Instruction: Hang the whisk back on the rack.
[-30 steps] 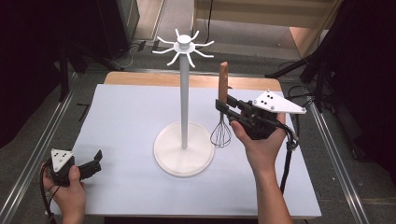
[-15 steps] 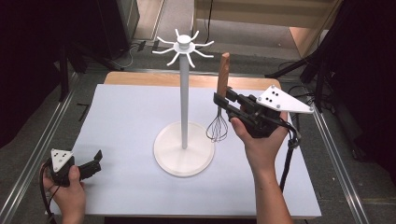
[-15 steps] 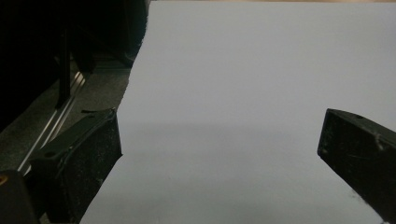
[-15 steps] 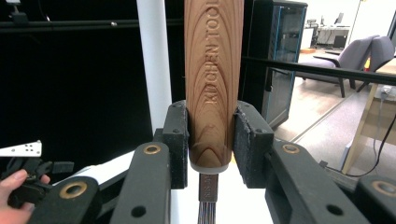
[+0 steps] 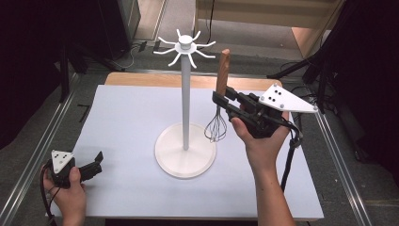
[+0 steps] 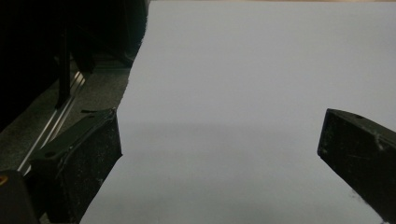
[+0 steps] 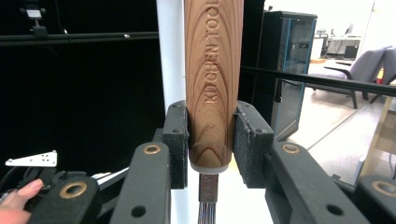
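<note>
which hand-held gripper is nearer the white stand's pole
Right. The right hand-held gripper holds the whisk upright just beside the white stand's pole, to its right. The left hand-held gripper sits open near the table's front left corner, far from it.

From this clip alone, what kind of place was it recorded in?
Probably a lab or office workspace set up for recording: a white-covered table edged by metal rails, with an equipment cabinet and office chairs behind.

The right hand [image 5: 261,141] is raising the right gripper [image 5: 221,100] above the table's right half, its jaws clamping a whisk's wooden handle [image 7: 213,84]. The left hand [image 5: 66,188] is resting the left gripper [image 5: 97,162] near the front-left corner, jaws spread wide apart.
</note>
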